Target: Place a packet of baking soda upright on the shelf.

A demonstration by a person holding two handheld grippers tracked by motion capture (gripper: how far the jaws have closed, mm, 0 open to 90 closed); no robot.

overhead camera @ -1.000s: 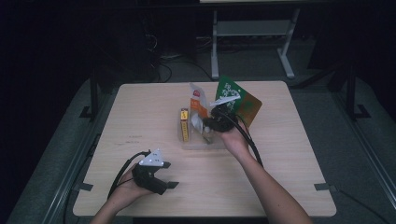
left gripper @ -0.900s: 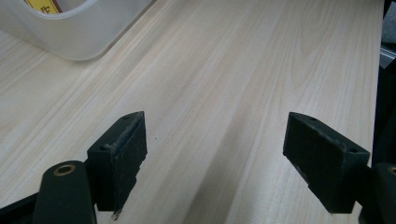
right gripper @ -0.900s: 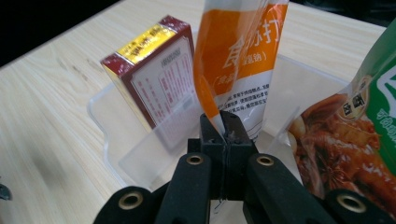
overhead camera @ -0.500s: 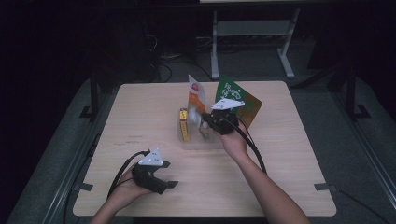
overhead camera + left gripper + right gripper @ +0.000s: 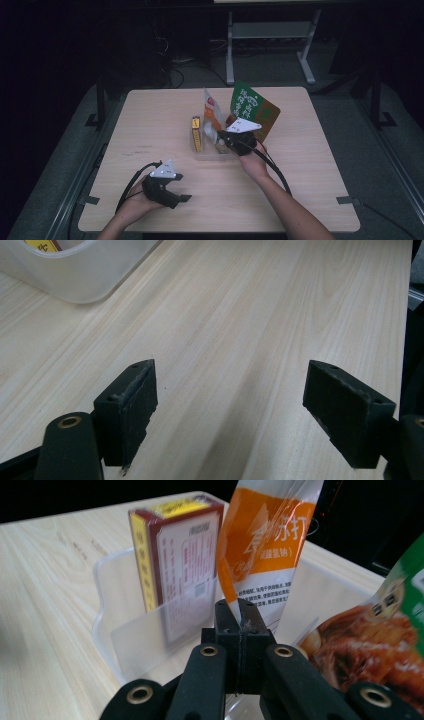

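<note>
A clear plastic bin (image 5: 207,152) sits near the middle of the pale wood worktop (image 5: 310,165). A red-and-yellow box (image 5: 175,555) stands upright at the bin's left end, and a green-and-brown snack bag (image 5: 252,107) leans at its far right side. The orange-and-white pouch (image 5: 265,545) stands between them, just beside the box, its lower part inside the bin. Beyond the worktop the room is dark, with a white metal frame (image 5: 270,37) on a grey floor. The right gripper (image 5: 239,622) has its fingers (image 5: 227,625) pressed fully together on the pouch's lower edge. The left gripper (image 5: 230,410) rests low over bare worktop near the front edge, well apart from the bin, fingers (image 5: 130,400) spread wide with nothing between them.
</note>
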